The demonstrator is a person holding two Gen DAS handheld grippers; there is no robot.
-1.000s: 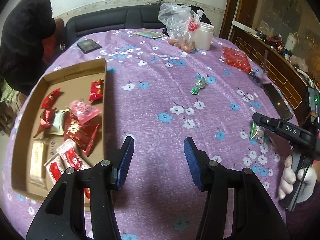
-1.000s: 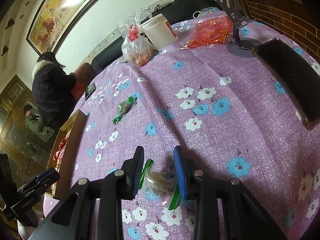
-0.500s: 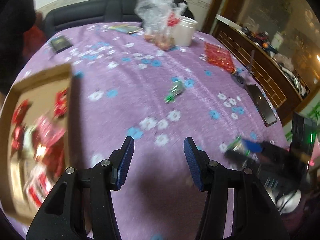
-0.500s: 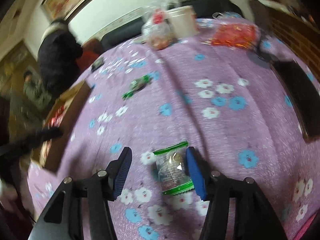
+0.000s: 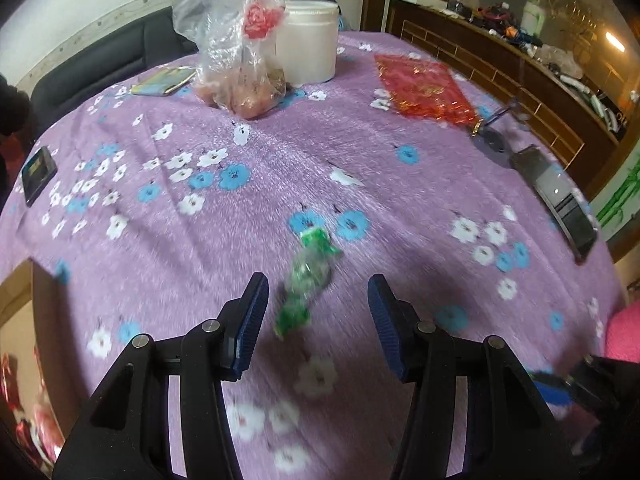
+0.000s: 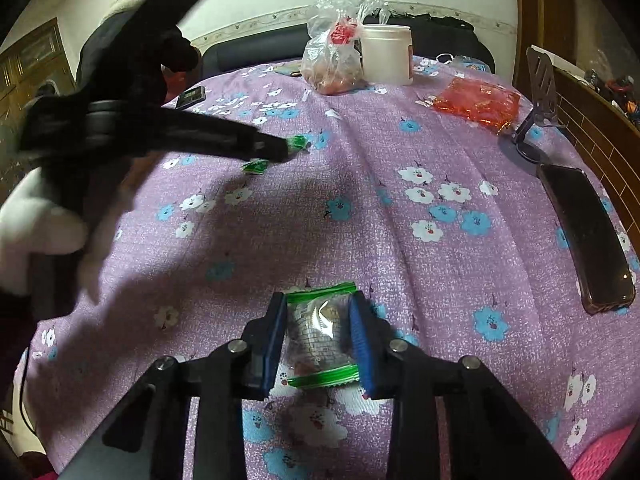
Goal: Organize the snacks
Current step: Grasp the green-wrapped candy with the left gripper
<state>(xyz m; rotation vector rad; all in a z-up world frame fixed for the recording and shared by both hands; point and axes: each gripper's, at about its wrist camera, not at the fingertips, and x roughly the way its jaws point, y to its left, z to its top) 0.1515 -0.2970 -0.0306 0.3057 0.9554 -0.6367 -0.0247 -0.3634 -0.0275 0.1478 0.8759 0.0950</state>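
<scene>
Two green-edged snack packets are in play on the purple floral tablecloth (image 6: 400,240). Low in the right wrist frame, the right gripper (image 6: 318,338) clamps a clear packet (image 6: 320,336) with green sealed ends and a brownish treat inside. Centre-low in the left view, the left gripper (image 5: 314,320) gapes wide around a blurred green-wrapped candy (image 5: 308,280).
</scene>
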